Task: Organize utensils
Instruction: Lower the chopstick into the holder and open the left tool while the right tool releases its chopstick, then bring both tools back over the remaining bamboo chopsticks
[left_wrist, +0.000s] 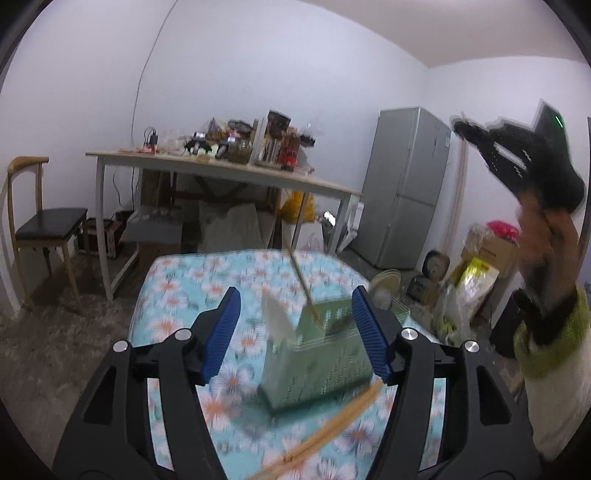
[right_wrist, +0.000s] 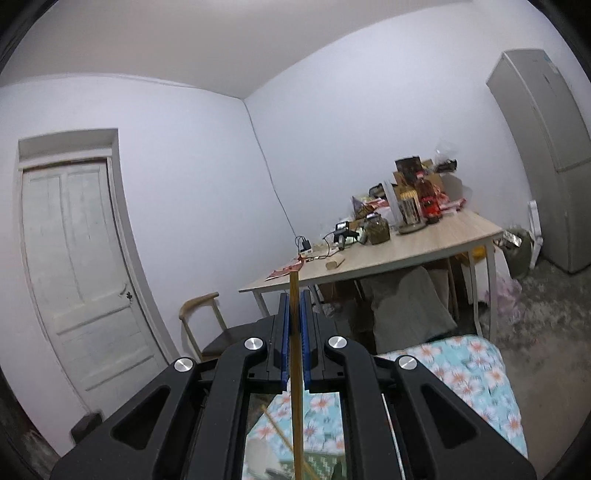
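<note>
Left gripper (left_wrist: 293, 334) released, jaws wide, nothing pinched; green utensil holder (left_wrist: 325, 363) on the floral tablecloth (left_wrist: 177, 291) sits between and just beyond its fingers. Right gripper (right_wrist: 294, 332) clenched on one upright bamboo chopstick (right_wrist: 294, 354). Loose chopsticks (left_wrist: 332, 417) lie below the left jaws.

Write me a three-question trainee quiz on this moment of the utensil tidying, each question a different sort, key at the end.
1. True or false: the right gripper is shut on a chopstick.
2. Multiple choice: in the left wrist view, the green holder on the floral tablecloth lies
A. ahead of the open left gripper
B. on the chair
C. on the fridge
3. Fill in: loose chopsticks lie on the cloth in front of the holder, and a white ____ stands in it.

Key: 1 true; 2 A; 3 spoon (blurred, so likely).
</note>
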